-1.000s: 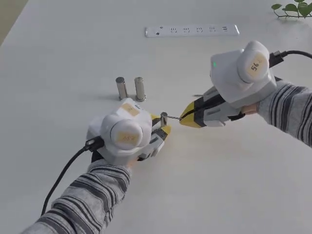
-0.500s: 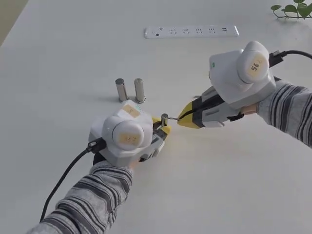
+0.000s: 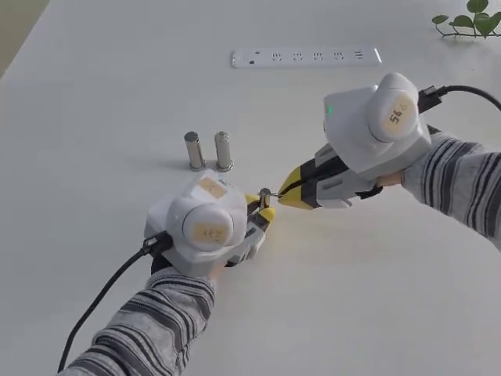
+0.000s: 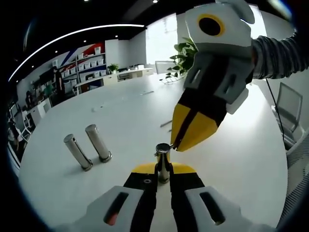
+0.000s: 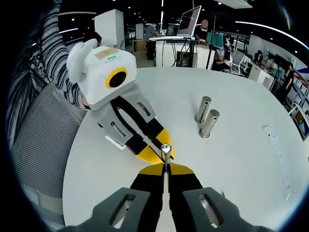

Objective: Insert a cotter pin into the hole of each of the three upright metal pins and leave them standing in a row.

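Tabletop (image 3: 352,298): white, plain surface carrying all the items.
Left claw (image 4: 163,170): jaws drawn in and clamped on the held metal pin (image 4: 163,159), gripping its shank. In the head view it reaches in from 7 o'clock of that pin.
Held metal pin: upright, with its head clear above the yellow jaw tips. Its lower end is hidden by the jaws, so contact with the tabletop cannot be told.
Right claw (image 5: 165,169): jaws together, pinching the cotter pin (image 5: 165,162), a thin wire piece running forward from the tips. In the head view it comes in from 3 o'clock of the held metal pin, with its tips just beside the pin's head.
Cotter pin: its free end meets the head of the held metal pin. Whether it sits in the hole is too small to tell.
First free pin (image 3: 192,150): standing upright at 10 o'clock of the held metal pin, apart from both claws.
Second free pin (image 3: 224,150): upright, just beside the first free pin and not touching it, at 11 o'clock of the held metal pin.
Power strip (image 3: 305,56): white, lying flat at 12 o'clock, well apart from the work.
Plant (image 3: 470,16): green leaves at the 1 o'clock corner.
Cables: a dark cable (image 3: 109,278) trails from the left claw's body toward 7 o'clock. A second cable (image 3: 462,88) leaves the right claw's body toward 3 o'clock.
Sleeves: a striped sleeve (image 3: 149,337) lies behind each claw.
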